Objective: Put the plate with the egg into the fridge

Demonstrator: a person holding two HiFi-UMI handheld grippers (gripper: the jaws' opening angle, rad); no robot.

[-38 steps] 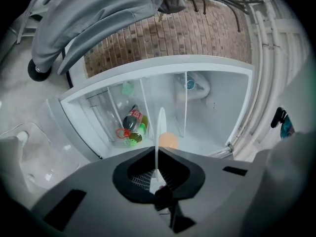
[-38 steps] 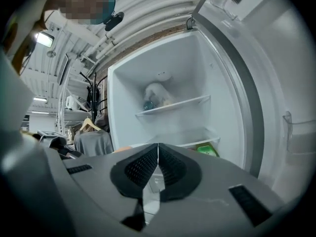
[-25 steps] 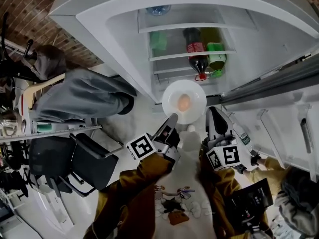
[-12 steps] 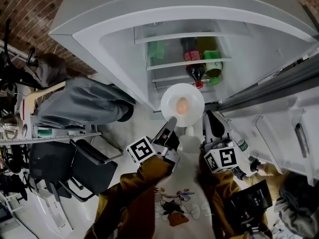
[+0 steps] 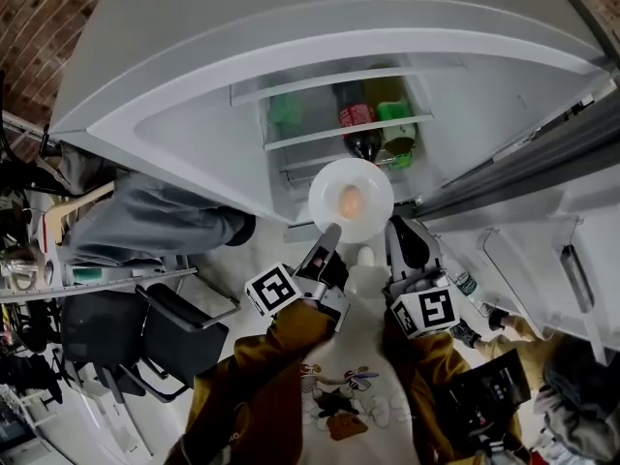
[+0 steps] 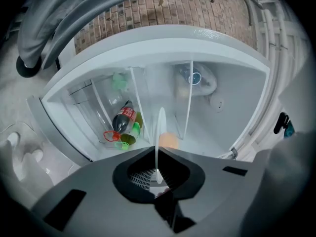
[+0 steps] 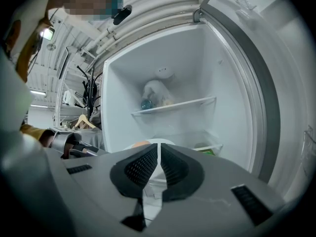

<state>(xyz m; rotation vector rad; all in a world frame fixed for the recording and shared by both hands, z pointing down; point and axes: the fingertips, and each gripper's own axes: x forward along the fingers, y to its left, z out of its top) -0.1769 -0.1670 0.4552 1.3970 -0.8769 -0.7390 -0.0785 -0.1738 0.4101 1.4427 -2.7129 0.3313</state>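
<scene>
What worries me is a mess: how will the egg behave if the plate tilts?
The egg lies loose near the middle of the plate, so it would probably roll if tipped. The left gripper pinches only one rim, so the plate may sag. A fall to the floor would likely crack it.

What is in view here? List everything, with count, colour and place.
fridge: one, white, open, ahead
plate: one, white, held in front of the open fridge
egg: one, orange-brown, on the plate
cola bottle: one, dark with a red label, on a fridge shelf
green containers: count unclear, green, beside the cola bottle
jacket: one, grey, at left
chair: one, black, lower left
brick wall: one, red-brown, upper left
left gripper: one, black, jaws shut on the plate's rim
right gripper: one, black, jaws shut and empty, beside the plate
sleeves: two, mustard, bottom
</scene>
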